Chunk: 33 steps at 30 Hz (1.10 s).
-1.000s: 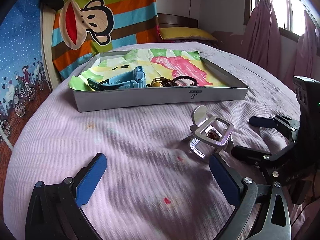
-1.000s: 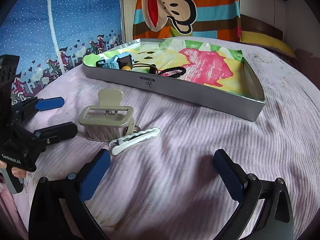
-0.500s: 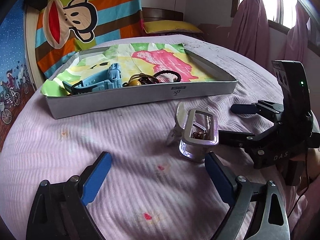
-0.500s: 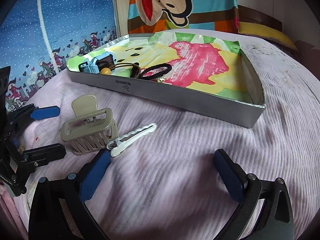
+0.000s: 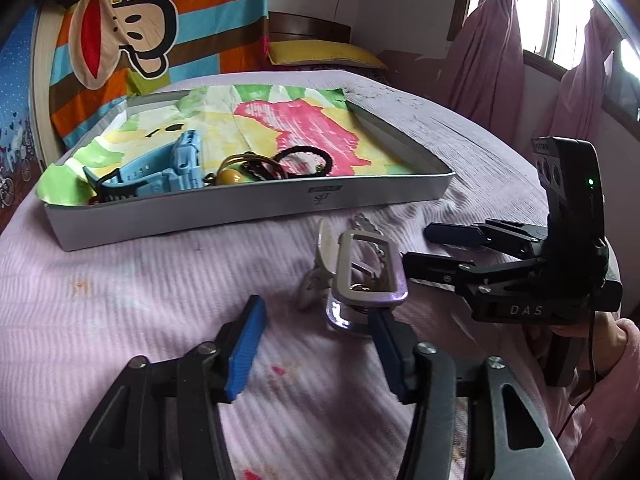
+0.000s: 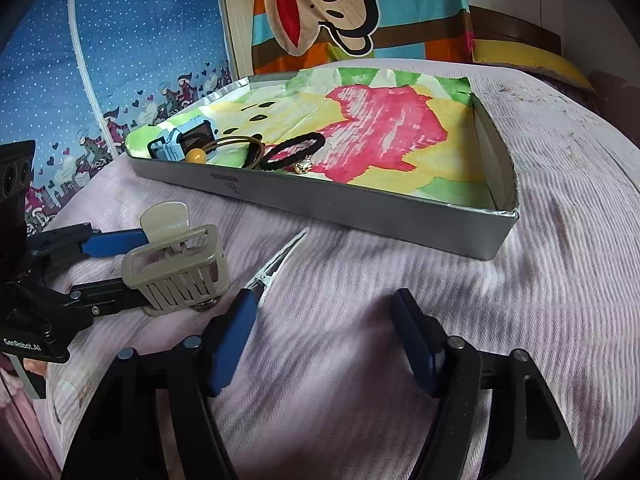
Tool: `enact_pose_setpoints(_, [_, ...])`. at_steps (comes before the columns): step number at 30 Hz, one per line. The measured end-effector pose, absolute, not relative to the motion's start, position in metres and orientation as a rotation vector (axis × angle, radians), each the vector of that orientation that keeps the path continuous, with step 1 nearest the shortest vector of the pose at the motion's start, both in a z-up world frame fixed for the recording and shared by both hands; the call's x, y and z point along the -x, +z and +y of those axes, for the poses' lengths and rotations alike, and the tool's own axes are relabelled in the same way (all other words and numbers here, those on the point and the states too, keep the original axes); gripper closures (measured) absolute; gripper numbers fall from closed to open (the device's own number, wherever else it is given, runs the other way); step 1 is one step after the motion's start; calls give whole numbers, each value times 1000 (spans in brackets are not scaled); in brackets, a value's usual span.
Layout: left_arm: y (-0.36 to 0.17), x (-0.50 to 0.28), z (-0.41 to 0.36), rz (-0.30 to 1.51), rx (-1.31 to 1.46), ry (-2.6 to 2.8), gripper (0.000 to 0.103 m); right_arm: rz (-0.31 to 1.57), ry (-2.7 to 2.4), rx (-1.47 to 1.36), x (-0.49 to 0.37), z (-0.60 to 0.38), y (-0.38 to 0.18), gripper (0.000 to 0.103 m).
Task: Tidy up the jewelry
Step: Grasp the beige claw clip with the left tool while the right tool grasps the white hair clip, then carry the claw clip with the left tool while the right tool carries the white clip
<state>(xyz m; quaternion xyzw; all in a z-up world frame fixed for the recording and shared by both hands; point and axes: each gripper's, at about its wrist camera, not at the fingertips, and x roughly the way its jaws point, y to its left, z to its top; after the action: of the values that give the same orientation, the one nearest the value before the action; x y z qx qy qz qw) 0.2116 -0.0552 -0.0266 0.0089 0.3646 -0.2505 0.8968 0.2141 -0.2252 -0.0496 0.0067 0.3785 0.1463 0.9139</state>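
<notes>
Tongs, left (image 5: 316, 344) and right (image 6: 324, 344), both gape empty, hair claw (image 5: 362, 276) at one o'clock of left pair.

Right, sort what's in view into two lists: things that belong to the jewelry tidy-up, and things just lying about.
Part of the job:
grey tray
beige claw clip
white hair clip
blue watch
black hair tie
brown hair tie with yellow bead
left gripper and right gripper, both open

Just lying about:
monkey blanket
yellow pillow
pink curtains
</notes>
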Motion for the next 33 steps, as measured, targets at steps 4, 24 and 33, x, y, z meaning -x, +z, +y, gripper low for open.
enact_pose_setpoints(4, [-29,-213,-59,772,-12,-547,71,776,310,-21,-214,-226,-51,50])
enact_pose_setpoints(24, [-44,-237,-51,863,213,-610,92,797,379,-81,-227,-225,-57,85])
enact_pose_setpoints(33, [-40,-225,-50,804,207,-624,96,768,407,-76,-222,-223,-56,99])
